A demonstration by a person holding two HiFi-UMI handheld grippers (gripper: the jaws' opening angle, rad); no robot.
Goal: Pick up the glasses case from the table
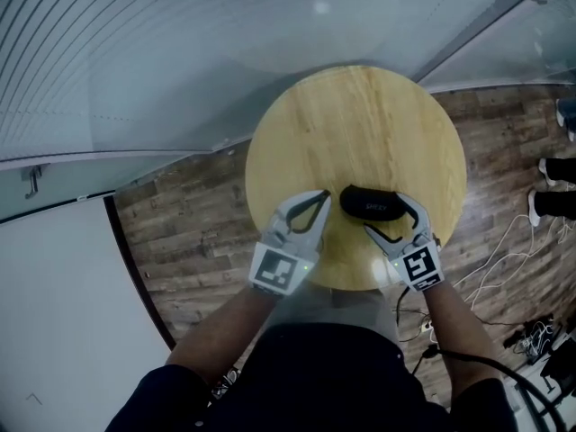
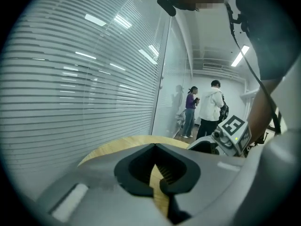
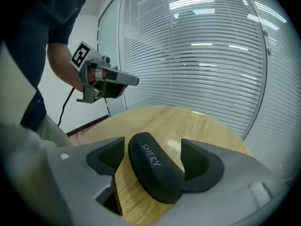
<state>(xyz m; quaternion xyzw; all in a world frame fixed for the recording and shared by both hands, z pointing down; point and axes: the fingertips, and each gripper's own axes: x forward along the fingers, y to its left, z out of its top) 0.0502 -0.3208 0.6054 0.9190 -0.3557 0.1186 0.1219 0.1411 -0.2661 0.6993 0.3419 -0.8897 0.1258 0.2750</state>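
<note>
The black oval glasses case lies near the front edge of the round wooden table. My right gripper reaches in from the right and is open, its two jaws on either side of the case. In the right gripper view the case fills the gap between the dark pads, with a slit of table showing on the left side. My left gripper hovers just left of the case, shut and empty. In its own view the left gripper shows closed tips over the wood.
A glass wall with blinds curves behind the table. Wooden floor surrounds it, with cables and someone's shoes to the right. Two people stand far off in the left gripper view.
</note>
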